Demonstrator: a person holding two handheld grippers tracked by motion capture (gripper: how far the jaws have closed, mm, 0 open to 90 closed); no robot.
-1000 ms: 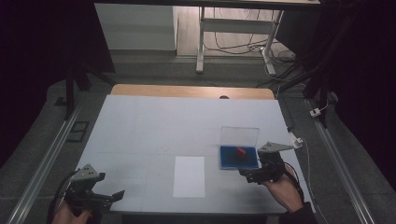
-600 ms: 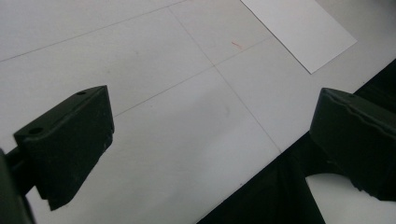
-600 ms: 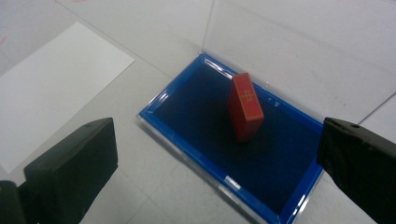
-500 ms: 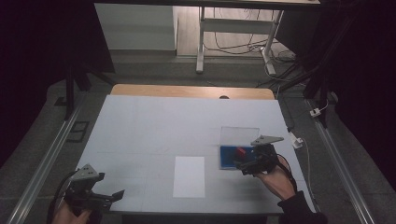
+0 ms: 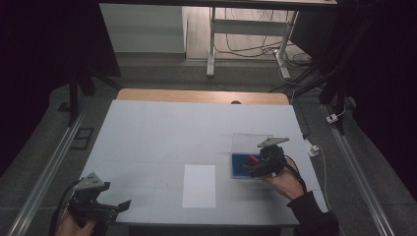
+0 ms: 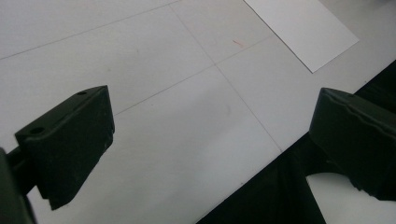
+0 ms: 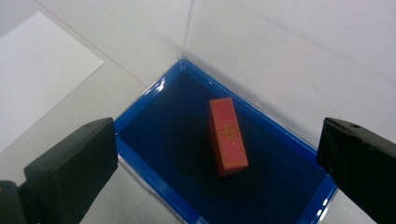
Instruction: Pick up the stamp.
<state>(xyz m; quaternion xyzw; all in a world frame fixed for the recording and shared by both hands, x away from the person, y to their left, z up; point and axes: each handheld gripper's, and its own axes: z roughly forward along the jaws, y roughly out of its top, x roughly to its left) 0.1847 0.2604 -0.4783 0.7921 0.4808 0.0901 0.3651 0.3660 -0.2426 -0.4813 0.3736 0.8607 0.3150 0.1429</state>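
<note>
A: Right gripper (image 7: 217, 154): jaws spread wide, nothing held, hanging over the blue tray (image 7: 140, 114). Its own view resolves a red block (image 7: 227, 136) with a gold mark, lying flat on the dark lining, clear walls rising around it.

B: High view gives the red block (image 5: 253, 159) only as a speck beside the right gripper (image 5: 253, 169). White sheet (image 5: 199, 185) lies just left of the tray.

A: Left gripper (image 5: 120, 205): wide open, empty, at the table (image 5: 162, 128) near edge, well apart from the tray
</note>
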